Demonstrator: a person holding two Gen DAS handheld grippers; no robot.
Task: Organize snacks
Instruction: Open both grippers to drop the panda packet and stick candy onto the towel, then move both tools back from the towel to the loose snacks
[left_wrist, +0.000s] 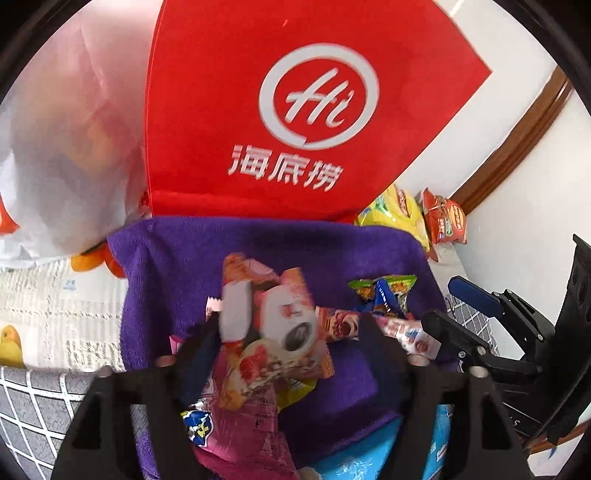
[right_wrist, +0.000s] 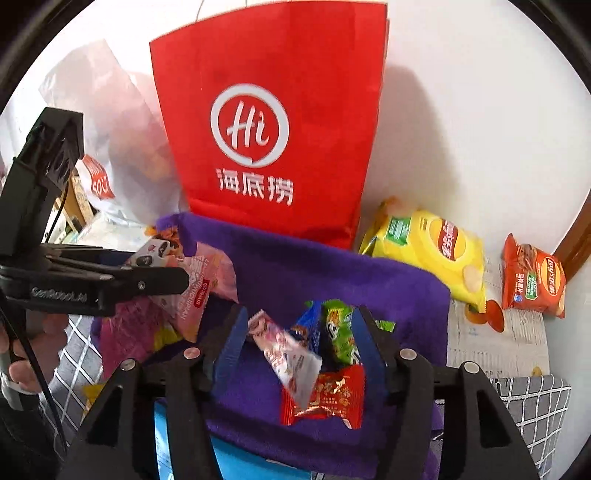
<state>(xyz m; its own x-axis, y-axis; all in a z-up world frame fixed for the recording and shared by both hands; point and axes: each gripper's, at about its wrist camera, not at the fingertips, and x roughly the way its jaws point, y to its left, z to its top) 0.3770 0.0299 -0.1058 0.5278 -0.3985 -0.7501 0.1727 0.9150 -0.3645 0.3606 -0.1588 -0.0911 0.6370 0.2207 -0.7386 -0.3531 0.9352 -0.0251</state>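
- Left hand-held gripper (left_wrist: 291, 343): jaws stand apart. A pink snack packet (left_wrist: 255, 369) with a white printed face lies blurred between the fingers; no pad is seen pressing on it, so it counts as released or loose, not gripped.
- Beneath and ahead of that gripper lies a purple cloth (left_wrist: 177, 258), with further small packets heaped on it. Beyond the cloth stands a red paper bag (left_wrist: 236, 110); to its left is a white plastic bag (left_wrist: 66, 147).
- Right hand-held gripper (right_wrist: 299, 339): jaws at a middling width, empty of grip. Between the blue pads lie a white-and-pink sweet wrapper (right_wrist: 284, 354), a blue wrapper (right_wrist: 308, 325) and a green wrapper (right_wrist: 338, 332); a red wrapped sweet (right_wrist: 327, 398) sits just below them, near the gripper's base.
- To the right of this gripper, off the cloth, rest a yellow crisp bag (right_wrist: 432, 251) and, further right, an orange-red crisp bag (right_wrist: 532, 277).
- Handling judgement: the sweets are light, small and glossy, likely to slip or twist; the body of each is the best place to pinch, not the crimped ends. The crisp bags are air-filled and fragile; a top seam is safest.
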